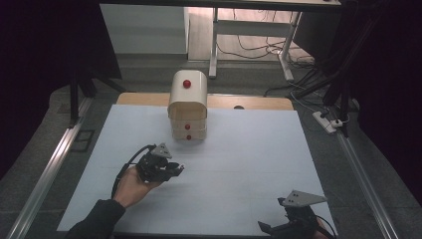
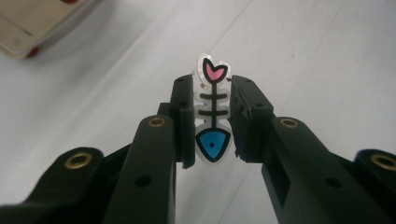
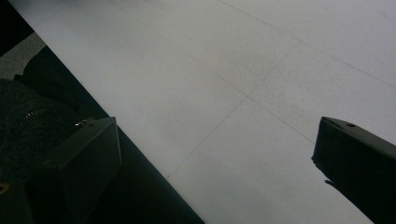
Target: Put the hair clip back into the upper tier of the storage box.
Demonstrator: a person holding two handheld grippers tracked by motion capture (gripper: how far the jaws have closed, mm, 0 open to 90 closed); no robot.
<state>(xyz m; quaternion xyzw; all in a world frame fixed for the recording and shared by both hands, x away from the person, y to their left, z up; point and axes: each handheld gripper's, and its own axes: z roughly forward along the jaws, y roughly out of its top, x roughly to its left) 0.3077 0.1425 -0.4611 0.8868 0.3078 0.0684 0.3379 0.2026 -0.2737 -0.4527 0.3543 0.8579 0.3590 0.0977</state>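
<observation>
My left gripper (image 2: 212,100) is shut on a small flat fish-bone charm (image 2: 213,112) with a pink tail and a blue head. In the high view the left gripper (image 1: 175,169) is held over the white table, a little in front of and to the left of a cream box with drawers and red knobs (image 1: 188,105). A corner of that box (image 2: 32,23) sits at the top left of the left gripper view. My right gripper (image 1: 271,230) rests at the table's near right edge. Its jaws stand wide apart in the right gripper view, with nothing between them (image 3: 215,154).
The white table top (image 1: 239,154) spreads wide between the two grippers. Its near edge (image 3: 154,168) runs diagonally under the right gripper. Metal rails (image 1: 50,164) flank the table. Desk legs and cables (image 1: 278,50) lie on the floor beyond it.
</observation>
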